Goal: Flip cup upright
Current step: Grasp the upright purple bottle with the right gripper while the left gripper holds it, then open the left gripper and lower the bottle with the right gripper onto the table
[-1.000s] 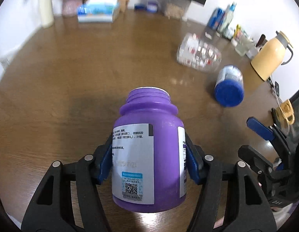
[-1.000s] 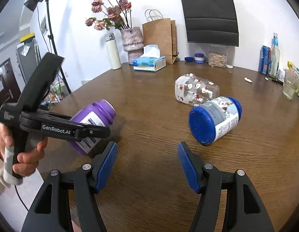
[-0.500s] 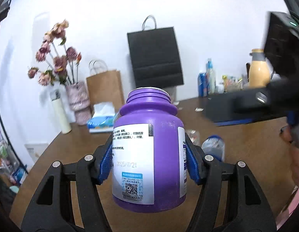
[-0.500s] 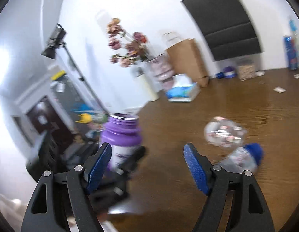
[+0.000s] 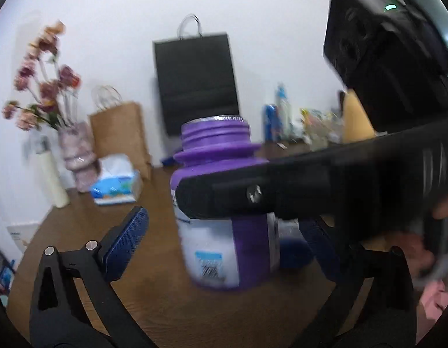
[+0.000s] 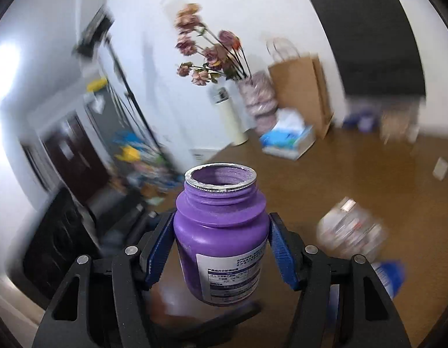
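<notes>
The cup is a purple jar [image 6: 221, 232] with a white label and an open mouth facing up. In the right wrist view my right gripper [image 6: 221, 249] is shut on its body, blue pads on both sides. In the left wrist view the jar [image 5: 224, 220] stands upright between the spread fingers of my left gripper [image 5: 224, 237], which is open and not touching it. The black body of the right gripper [image 5: 311, 191] crosses in front of the jar there.
A brown wooden table [image 6: 369, 174] holds a clear patterned jar [image 6: 351, 232] and a blue-lidded jar [image 6: 389, 275], both lying on their sides. At the back stand a tissue box [image 6: 290, 139], a flower vase [image 6: 258, 101], paper bags and bottles.
The left gripper tilted the jar upright, then opened and let go. The right gripper came in from the side and closed on the jar.
</notes>
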A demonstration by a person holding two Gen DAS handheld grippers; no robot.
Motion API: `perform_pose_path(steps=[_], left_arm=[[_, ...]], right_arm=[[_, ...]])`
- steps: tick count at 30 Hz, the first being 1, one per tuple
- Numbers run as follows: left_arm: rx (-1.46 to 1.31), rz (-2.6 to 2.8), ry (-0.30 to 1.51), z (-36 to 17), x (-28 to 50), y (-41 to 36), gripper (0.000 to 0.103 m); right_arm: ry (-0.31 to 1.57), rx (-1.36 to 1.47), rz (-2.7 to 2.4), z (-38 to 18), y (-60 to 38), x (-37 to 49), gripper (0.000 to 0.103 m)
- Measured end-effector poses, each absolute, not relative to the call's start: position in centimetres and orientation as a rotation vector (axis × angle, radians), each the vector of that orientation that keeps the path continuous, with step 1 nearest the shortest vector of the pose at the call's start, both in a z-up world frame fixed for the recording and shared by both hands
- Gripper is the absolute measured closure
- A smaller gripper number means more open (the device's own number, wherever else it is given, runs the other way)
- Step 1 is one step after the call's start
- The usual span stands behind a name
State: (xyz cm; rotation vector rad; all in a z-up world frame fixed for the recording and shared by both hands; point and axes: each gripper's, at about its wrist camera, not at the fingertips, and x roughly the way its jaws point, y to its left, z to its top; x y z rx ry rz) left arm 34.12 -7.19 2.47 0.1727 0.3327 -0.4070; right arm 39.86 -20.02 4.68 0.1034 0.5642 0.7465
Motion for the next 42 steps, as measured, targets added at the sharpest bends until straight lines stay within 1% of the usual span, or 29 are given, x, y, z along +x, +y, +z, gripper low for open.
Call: perform_pose_path(steps=[1,2,3,4,5,7,21,25,28,32,36,37,38,39,41,42], left_arm=[[0.146,-0.421,0.35,2.4,34.8,-6.6,0.003],[0.123,-0.442,0.366,2.3,35.1,-6.3,0.019],[0.096,-0.466,0.393,2.2,35.8,-6.0,0.039],[0.066,-0.523,0.445,2.1,36.8,-5.6,0.042],[0.054,-0.529,0.451,1.9,36.8,-5.7,0.043],[0.074,-0.511,0.419,1.5,36.8,-5.8,0.043],[0.09,-0.395,0.454,-0.7,40.1,-5.2,0.043],[0.089,-0.379,0.497,-1.6,40.7,-4.9,0.043],[0.072,-0.382,0.564,-2.8,40.6,-4.7,0.043],[0.064,-0.409,0.662,-4.5,39.5,-4.9,0.042],[0.093,-0.427,0.706,-4.7,37.0,-5.5,0.042],[0.099,-0.431,0.717,-4.7,36.5,-5.6,0.041],[0.095,-0.428,0.737,-4.9,35.8,-5.7,0.039],[0.087,-0.425,0.756,-5.0,35.4,-5.6,0.032],[0.08,-0.406,0.812,-5.7,34.2,-5.4,0.024],[0.077,-0.396,0.831,-5.9,33.7,-5.2,0.024]], right_arm=[[0.527,0.044,0.743,4.6,-19.7,39.6,0.035],[0.496,-0.002,0.769,4.4,-19.3,39.4,0.035],[0.479,-0.039,0.803,4.2,-19.0,39.3,0.035],[0.478,-0.066,0.809,3.9,-18.6,39.4,0.035],[0.477,-0.108,0.797,3.5,-18.1,39.6,0.035],[0.465,-0.113,0.8,3.3,-18.0,40.1,0.035],[0.461,-0.122,0.812,0.4,-17.6,44.0,0.034],[0.488,-0.112,0.809,-0.5,-17.1,44.5,0.034],[0.525,-0.13,0.784,-1.5,-16.6,44.3,0.034],[0.574,-0.145,0.758,-3.0,-16.3,43.1,0.034],[0.607,-0.118,0.742,-3.6,-16.8,41.0,0.034],[0.606,-0.122,0.734,-3.7,-16.9,40.1,0.034],[0.607,-0.124,0.725,-3.8,-17.0,39.5,0.034],[0.612,-0.128,0.71,-3.9,-17.1,38.8,0.034],[0.616,-0.155,0.675,-4.2,-17.3,37.5,0.034],[0.619,-0.182,0.646,-4.5,-17.4,36.8,0.034]])
